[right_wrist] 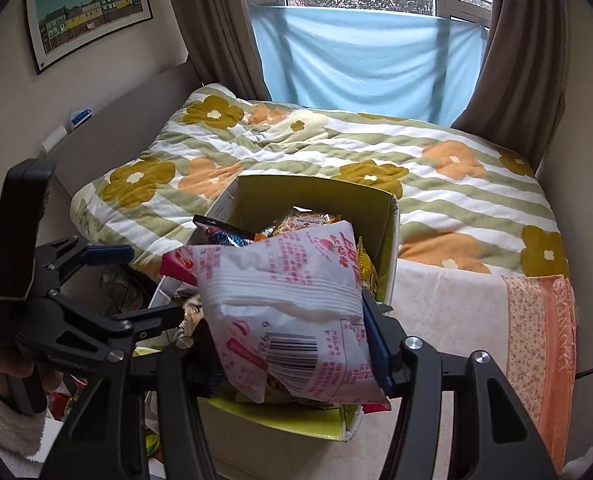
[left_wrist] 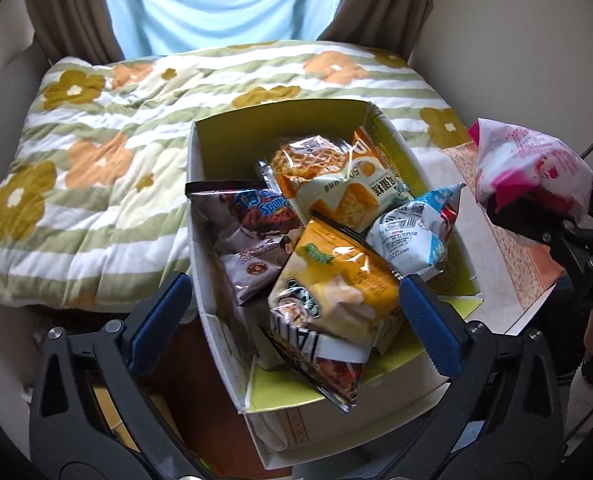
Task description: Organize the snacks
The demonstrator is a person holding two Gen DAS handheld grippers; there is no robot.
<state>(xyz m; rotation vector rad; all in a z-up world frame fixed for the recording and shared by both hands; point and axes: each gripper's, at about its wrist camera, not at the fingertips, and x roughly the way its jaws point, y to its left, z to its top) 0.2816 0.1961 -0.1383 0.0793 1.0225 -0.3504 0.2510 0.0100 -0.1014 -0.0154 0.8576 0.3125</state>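
Observation:
A white cardboard box point(left_wrist: 200, 184) with a yellow-green inside stands on the bed, and several wrapped snacks lie in it. On top are a yellow packet point(left_wrist: 336, 280), a brown sponge-cake packet point(left_wrist: 252, 220), an orange-and-white cake packet point(left_wrist: 336, 192) and a blue-and-white packet point(left_wrist: 408, 232). My left gripper point(left_wrist: 296, 316) hangs open over the near end of the box, its blue pads wide apart and pressing nothing. My right gripper point(right_wrist: 292, 340) is shut on a pink-and-white snack packet point(right_wrist: 288, 300), held just above the box point(right_wrist: 316, 184). That packet point(left_wrist: 532, 168) also shows to the right of the box.
The box rests partly on a flowered striped quilt point(left_wrist: 96, 160) and partly on a cream and orange towel point(right_wrist: 456, 312). Curtains and a blue cloth point(right_wrist: 356, 60) hang behind the bed. A hand in a fluffy sleeve point(right_wrist: 0, 408) holds the left gripper point(right_wrist: 144, 284).

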